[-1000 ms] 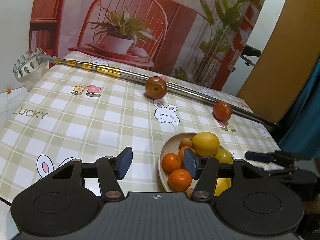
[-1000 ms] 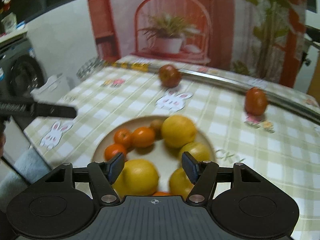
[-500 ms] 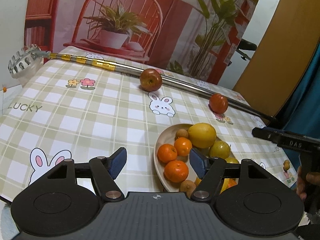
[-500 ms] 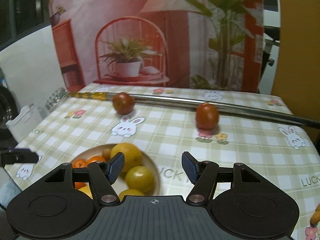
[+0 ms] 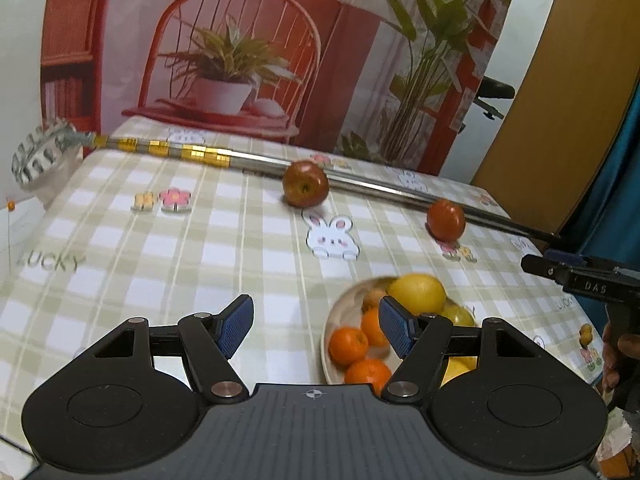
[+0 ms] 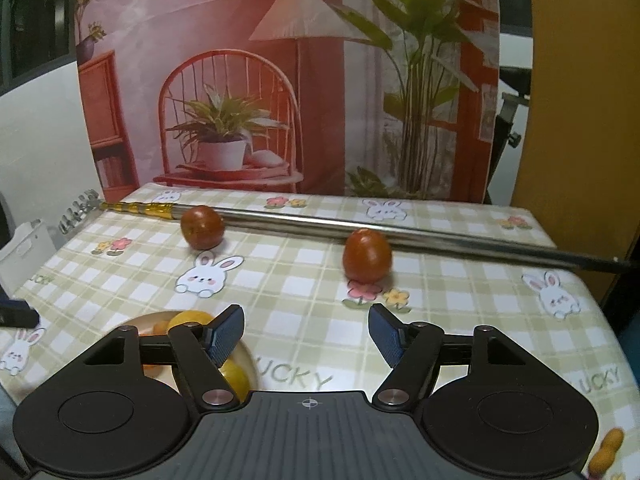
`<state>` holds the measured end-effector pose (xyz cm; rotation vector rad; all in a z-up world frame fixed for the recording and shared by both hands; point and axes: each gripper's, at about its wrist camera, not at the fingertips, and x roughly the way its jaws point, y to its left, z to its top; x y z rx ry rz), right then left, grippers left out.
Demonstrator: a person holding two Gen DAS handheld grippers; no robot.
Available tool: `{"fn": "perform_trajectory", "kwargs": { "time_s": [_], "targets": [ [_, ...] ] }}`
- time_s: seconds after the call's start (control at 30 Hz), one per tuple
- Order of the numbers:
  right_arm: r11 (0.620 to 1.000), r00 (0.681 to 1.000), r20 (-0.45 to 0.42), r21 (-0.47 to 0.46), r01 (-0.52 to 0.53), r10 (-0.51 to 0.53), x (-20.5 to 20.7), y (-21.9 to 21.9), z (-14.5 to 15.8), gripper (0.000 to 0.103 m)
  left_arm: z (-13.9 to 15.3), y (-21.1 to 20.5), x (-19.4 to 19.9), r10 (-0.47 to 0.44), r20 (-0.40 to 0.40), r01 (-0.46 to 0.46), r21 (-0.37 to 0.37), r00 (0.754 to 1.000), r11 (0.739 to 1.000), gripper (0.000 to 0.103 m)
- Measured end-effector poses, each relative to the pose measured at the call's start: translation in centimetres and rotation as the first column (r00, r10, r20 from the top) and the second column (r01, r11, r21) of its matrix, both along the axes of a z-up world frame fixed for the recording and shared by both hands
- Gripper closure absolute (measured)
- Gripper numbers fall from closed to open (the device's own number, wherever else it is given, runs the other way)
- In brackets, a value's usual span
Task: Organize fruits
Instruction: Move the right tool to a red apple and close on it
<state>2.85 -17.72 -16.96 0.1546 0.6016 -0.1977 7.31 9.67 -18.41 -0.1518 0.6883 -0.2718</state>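
A beige plate [image 5: 334,322] holds several oranges [image 5: 347,345], a lemon [image 5: 418,293] and other yellow fruit at the near right of the table. A red apple [image 5: 306,183] and a red tomato [image 5: 445,219] lie loose farther back against a metal pole. My left gripper [image 5: 316,322] is open and empty, just left of and above the plate. My right gripper [image 6: 306,334] is open and empty, above the cloth right of the plate [image 6: 248,354], facing the tomato [image 6: 367,255] and apple [image 6: 201,227]. It also shows at the right edge of the left wrist view [image 5: 580,276].
A long metal pole [image 5: 248,158] with gold bands lies across the back of the table, touching both red fruits. A clear ribbed holder [image 5: 38,156] sits at its left end. The checked tablecloth [image 5: 160,248] drops off at the left and right edges.
Both grippers have risen and swung away from the plate. The right gripper's view turned from the plate to the tomato. The left jaws have opened wider.
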Motion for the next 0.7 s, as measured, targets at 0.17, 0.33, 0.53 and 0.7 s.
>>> {"fn": "perform_trajectory", "kwargs": {
  "time_s": [0.17, 0.33, 0.53, 0.7],
  "targets": [
    [1.000, 0.999, 0.031, -0.029, -0.007, 0.008, 1.6, -1.0, -0.1, 0.038, 1.4, -0.6, 2.3, -0.001, 0.016, 0.001, 0.019, 1.000, 1.000, 0.031],
    [0.998, 0.998, 0.069, -0.066, 0.009, -0.004, 4.1, -2.8, -0.9, 0.038, 2.3, -1.7, 4.8, -0.002, 0.028, 0.001, 0.037, 1.000, 0.999, 0.031],
    [0.999, 0.995, 0.100, -0.039, 0.026, -0.022, 8.3, -6.0, -2.5, 0.037, 1.9, -2.8, 7.2, 0.007, 0.017, -0.007, 0.034, 1.000, 0.999, 0.031],
    [0.999, 0.997, 0.066, 0.020, 0.038, -0.040, 12.0, -8.6, -5.1, 0.036, 1.1, -2.8, 8.7, 0.034, -0.007, -0.033, 0.031, 0.999, 0.999, 0.031]
  ]
}}
